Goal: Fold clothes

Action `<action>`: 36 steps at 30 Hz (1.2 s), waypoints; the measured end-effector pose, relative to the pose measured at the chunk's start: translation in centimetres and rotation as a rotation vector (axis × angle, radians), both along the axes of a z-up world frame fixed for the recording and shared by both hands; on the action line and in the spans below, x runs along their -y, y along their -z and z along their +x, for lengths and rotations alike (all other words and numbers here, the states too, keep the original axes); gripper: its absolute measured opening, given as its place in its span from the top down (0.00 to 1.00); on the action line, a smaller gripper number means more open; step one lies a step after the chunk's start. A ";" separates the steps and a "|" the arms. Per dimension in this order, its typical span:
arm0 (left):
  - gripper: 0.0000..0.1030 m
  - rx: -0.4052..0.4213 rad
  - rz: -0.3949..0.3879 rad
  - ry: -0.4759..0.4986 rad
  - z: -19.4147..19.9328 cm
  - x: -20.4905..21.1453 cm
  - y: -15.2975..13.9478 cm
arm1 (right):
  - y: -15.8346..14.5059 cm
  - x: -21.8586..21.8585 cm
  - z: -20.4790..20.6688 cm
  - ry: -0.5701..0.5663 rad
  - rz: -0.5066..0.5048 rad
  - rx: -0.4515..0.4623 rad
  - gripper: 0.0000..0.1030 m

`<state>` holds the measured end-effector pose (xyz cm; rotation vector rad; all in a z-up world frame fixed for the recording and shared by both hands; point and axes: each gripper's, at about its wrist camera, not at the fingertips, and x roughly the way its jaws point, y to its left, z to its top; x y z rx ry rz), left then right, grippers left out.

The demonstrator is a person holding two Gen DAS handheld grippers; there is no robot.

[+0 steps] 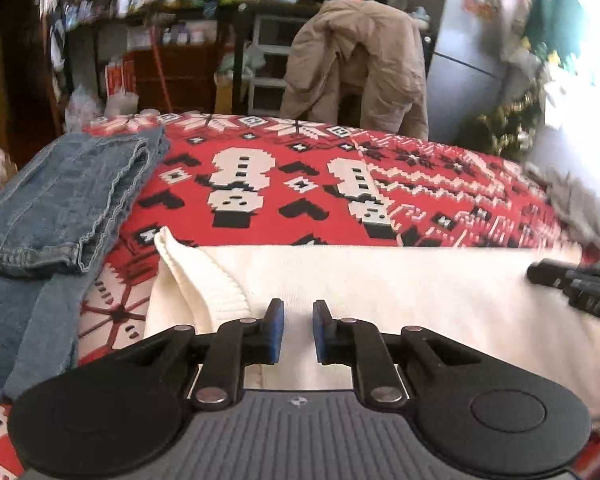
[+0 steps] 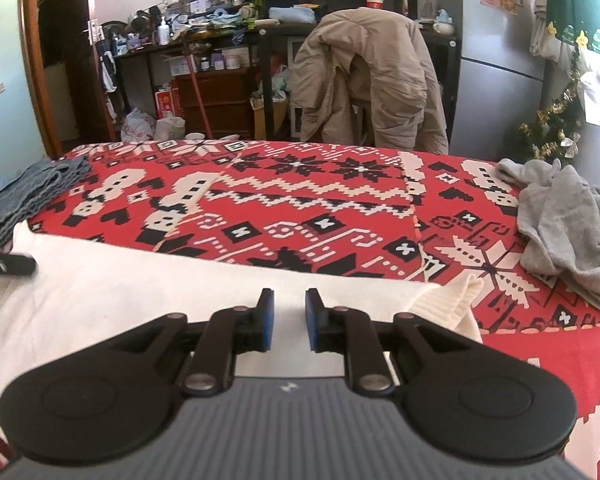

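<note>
The cream knitted sweater [image 1: 380, 280] lies crosswise beneath both slightly parted, empty grippers, left gripper [image 1: 298, 330] by its ribbed cuff

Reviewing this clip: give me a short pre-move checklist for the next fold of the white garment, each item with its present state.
1. White garment lies flat on the red patterned cover: ok.
2. Left gripper open, nothing pinched between pads: ok.
3. Right gripper open above the fabric: ok.
4. Ribbed cuffs visible at both ends: ok.
5. Jeans clear of the garment: cannot tell, they sit close.
6. Grey clothing apart from the garment: ok.
</note>
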<state>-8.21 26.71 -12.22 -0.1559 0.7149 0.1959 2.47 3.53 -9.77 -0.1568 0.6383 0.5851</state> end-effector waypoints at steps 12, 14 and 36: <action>0.83 -0.054 0.093 0.041 -3.5 1.0 0.1 | 0.1 3.0 -1.8 -0.021 -0.030 0.014 0.82; 0.83 -0.058 0.100 0.044 -3.9 1.2 0.1 | 0.0 3.6 -2.2 -0.019 -0.036 0.012 0.82; 0.92 0.049 -0.027 -0.005 -2.8 0.8 -0.8 | -1.6 5.6 -5.4 0.036 0.025 0.049 0.94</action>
